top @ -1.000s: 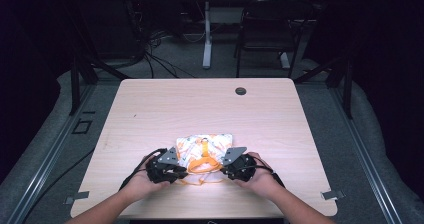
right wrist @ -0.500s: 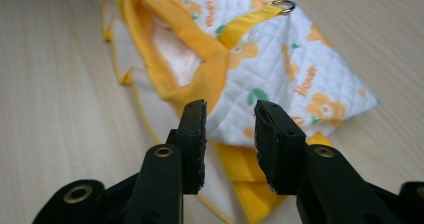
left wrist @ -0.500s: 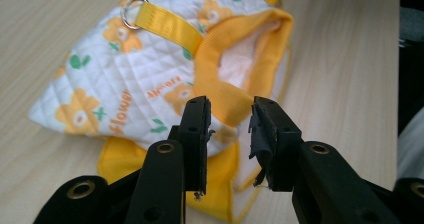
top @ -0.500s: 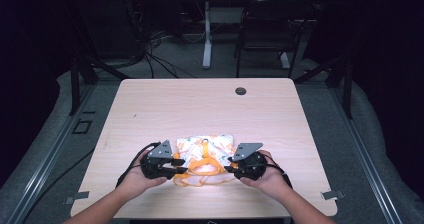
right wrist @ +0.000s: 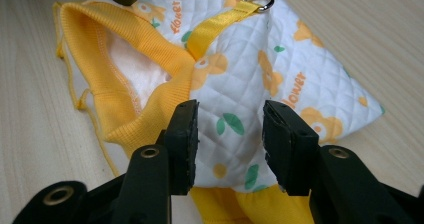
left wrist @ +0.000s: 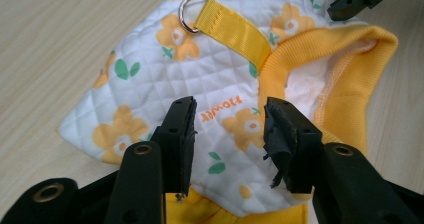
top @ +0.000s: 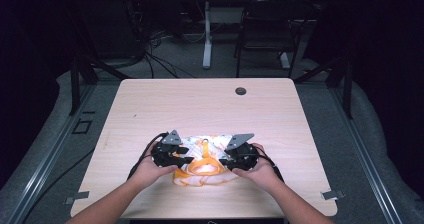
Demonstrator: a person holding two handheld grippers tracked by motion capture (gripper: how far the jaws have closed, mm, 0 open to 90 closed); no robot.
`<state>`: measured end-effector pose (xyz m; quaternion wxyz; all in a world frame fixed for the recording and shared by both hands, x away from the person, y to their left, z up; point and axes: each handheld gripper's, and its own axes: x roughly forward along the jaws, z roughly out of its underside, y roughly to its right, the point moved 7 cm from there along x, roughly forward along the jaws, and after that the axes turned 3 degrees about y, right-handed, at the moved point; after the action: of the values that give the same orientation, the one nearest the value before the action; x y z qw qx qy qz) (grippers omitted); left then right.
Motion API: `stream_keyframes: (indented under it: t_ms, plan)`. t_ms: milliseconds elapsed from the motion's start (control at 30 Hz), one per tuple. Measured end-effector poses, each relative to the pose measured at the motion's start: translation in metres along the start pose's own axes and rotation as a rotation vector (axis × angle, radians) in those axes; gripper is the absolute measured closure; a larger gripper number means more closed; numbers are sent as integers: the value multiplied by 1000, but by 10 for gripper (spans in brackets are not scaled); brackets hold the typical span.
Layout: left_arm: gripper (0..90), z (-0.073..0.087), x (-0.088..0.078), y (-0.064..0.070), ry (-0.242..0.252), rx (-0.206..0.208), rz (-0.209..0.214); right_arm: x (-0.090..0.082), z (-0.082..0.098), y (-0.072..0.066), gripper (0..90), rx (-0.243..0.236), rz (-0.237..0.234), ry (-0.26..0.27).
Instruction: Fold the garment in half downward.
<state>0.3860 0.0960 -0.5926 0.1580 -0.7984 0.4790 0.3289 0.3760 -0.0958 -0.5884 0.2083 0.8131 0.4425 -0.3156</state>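
Note:
A small quilted white vest with orange flowers and a yellow ribbed collar lies on the wooden table near the front edge. My left gripper stands at its left side and my right gripper at its right, pointing toward each other. In the left gripper view the left gripper hovers open over the vest; its jaws have just been opening and the pads do not press the cloth. The right gripper likewise has just been opening over the vest. A yellow strap ends in a metal ring.
A black round grommet sits near the table's far edge. Beyond it stand a chair and a white table leg, with cables on the floor. Bare wood stretches behind and beside the vest.
Both grippers' jaws have spread apart and let go of the vest's cloth. The hands shifted slightly away from the front edge. The vest lies flatter on the table.

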Motion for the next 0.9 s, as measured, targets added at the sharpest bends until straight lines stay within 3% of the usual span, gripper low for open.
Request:
stream_keyframes:
  t_ms: [267,467,700,900]
  plan:
    - [507,17,2,9,-13,12,40,8,18,-8,591,-9,-37,-43]
    - [496,28,2,15,-31,47,54,8,27,-11,599,-32,-51,-60]
    - [499,33,2,16,-19,27,59,8,34,-11,631,-64,-55,-50]
    - [501,34,1,17,-21,21,60,8,35,-10,637,-32,-58,-54]
